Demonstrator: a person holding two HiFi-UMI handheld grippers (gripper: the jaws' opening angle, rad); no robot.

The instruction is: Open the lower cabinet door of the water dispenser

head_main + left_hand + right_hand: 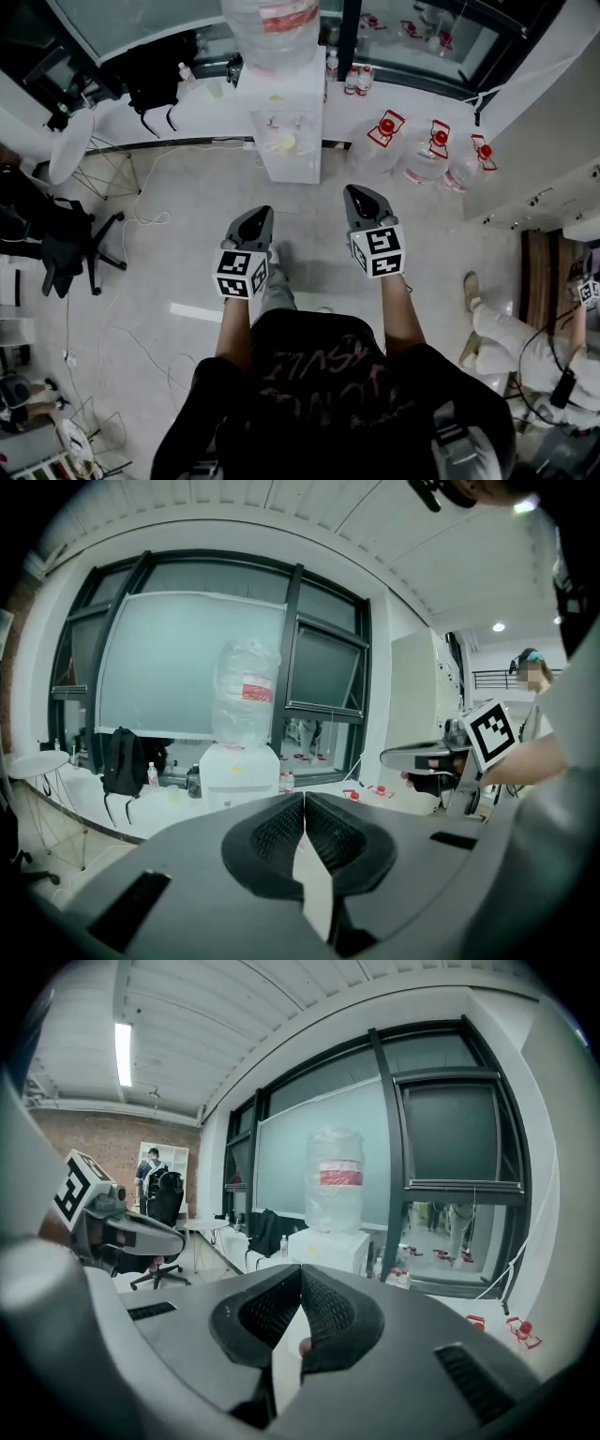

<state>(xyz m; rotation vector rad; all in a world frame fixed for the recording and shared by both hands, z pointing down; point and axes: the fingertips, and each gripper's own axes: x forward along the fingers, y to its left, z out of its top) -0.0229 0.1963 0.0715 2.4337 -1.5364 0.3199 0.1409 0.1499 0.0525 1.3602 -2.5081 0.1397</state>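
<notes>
Water dispenser (284,131) stands well ahead of left gripper (262,213) and right gripper (354,191)

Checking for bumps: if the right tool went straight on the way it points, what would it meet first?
Probably the water dispenser; the floor between looks free. The right tool is shut and well short of it, though depth is unclear.

The water dispenser (298,155) is white, the label (257,693) on its bottle (242,666) red, the backpack (122,761) black
</notes>
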